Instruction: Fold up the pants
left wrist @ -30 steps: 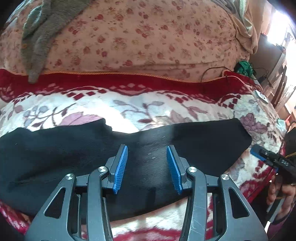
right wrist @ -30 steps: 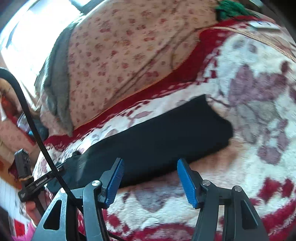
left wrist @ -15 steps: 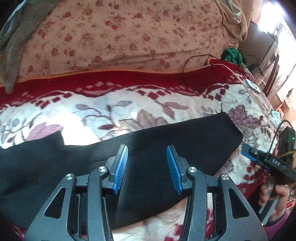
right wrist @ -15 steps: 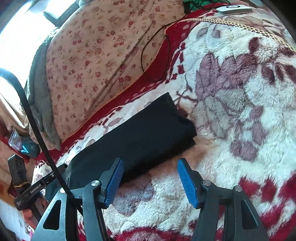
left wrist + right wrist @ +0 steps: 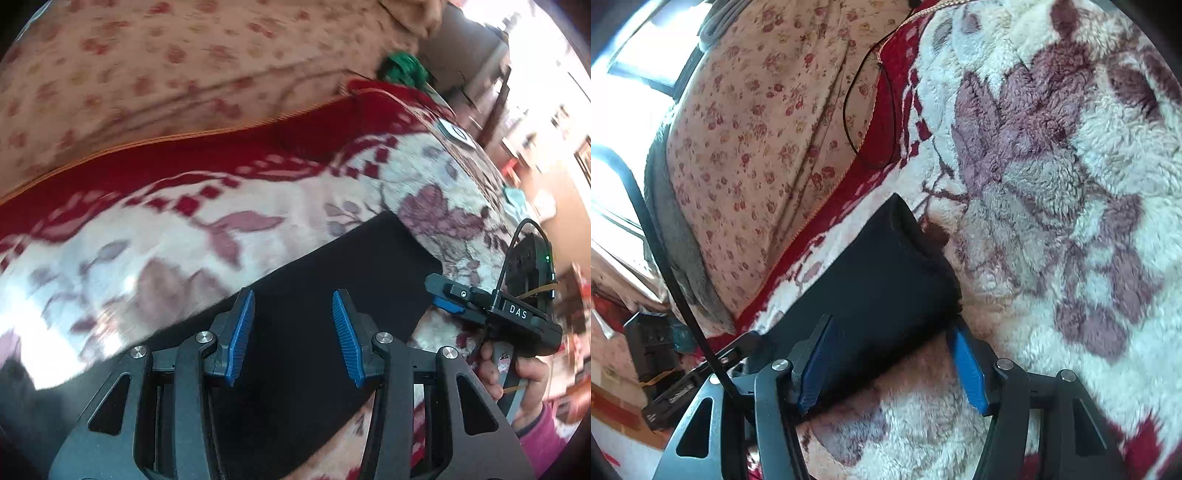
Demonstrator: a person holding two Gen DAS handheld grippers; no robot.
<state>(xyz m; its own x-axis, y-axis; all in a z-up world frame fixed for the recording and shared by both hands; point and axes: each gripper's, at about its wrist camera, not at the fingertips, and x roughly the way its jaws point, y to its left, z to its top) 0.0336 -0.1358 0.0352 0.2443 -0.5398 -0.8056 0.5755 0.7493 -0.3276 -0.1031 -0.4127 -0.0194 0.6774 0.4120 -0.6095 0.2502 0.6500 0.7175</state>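
Note:
The black pants (image 5: 332, 280) lie flat in a long strip on a fleecy floral blanket (image 5: 221, 229). My left gripper (image 5: 293, 306) is open and empty, hovering over the pants near their right end. My right gripper (image 5: 892, 332) is open, low at the pants' end (image 5: 886, 269), with the near corner of the cloth between its blue pads (image 5: 967, 365). The right gripper also shows in the left wrist view (image 5: 491, 314), held by a hand at the pants' right end.
A pink floral quilt (image 5: 166, 66) is bunched behind the blanket's red border. A thin black cable (image 5: 857, 122) loops over the border. A white round device (image 5: 456, 133) and green yarn (image 5: 404, 68) lie at the far right corner. Furniture stands beyond the bed's right edge.
Both grippers moved toward the pants' right end. The right gripper came down close, so the cloth corner now sits between its pads. Both stayed open.

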